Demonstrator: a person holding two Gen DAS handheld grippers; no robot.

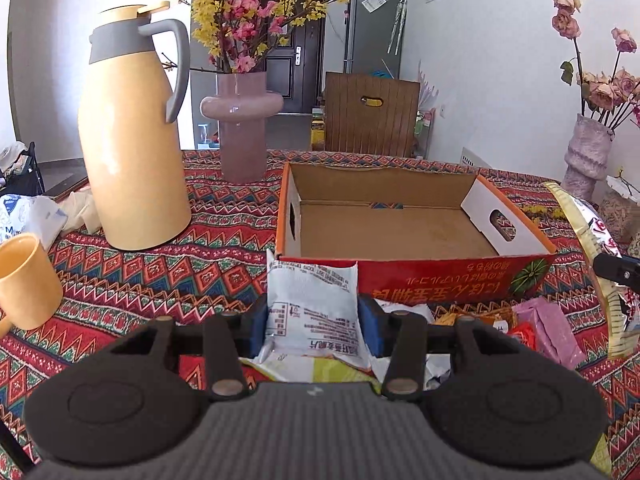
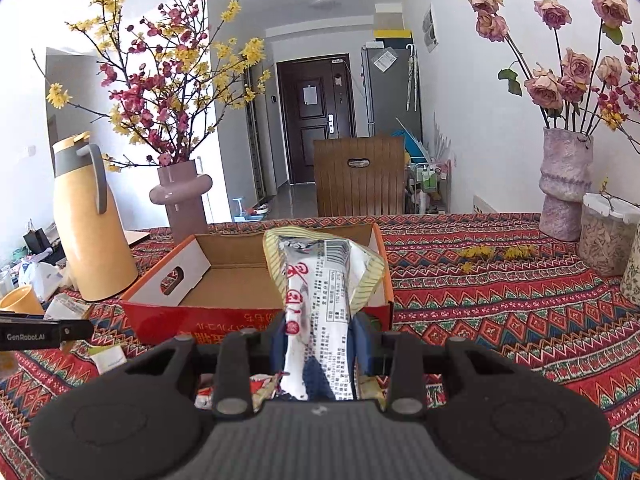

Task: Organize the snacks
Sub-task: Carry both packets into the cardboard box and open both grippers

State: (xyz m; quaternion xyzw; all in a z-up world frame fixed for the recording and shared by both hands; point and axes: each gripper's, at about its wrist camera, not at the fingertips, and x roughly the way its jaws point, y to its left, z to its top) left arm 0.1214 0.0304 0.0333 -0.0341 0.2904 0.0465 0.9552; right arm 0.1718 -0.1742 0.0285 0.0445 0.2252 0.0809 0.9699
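1. Nearest the left wrist camera, a white snack packet (image 1: 314,306) is pinched between the blue pads (image 1: 253,326) of the left gripper (image 1: 312,326); the jaws are closed to the packet's width, and its printed back faces the lens.
2. At ten o'clock of that view a yellow cup (image 1: 26,282) and a yellow thermos jug (image 1: 132,136) are seen, with a pink vase (image 1: 242,120) at eleven o'clock.
3. At twelve to one o'clock the cardboard box (image 1: 460,280) sits open on the patterned tablecloth (image 1: 208,248), and nothing is visible inside it.
4. At three to four o'clock a heap of loose snacks (image 1: 548,330) lies just before the box's red front wall.
5. In the right wrist view, a long white and yellow packet (image 2: 320,304) is clamped upright in the right gripper (image 2: 320,344), the jaws drawn in narrowly on it, and its top overlaps the box's right half at twelve o'clock.
6. The step in hand is judged to be the carry: both packets are held, neither is in the box yet.
7. Each packet would next need to be lifted over the front wall, lowered to the box floor and released, with the two kept apart so the grippers do not collide.
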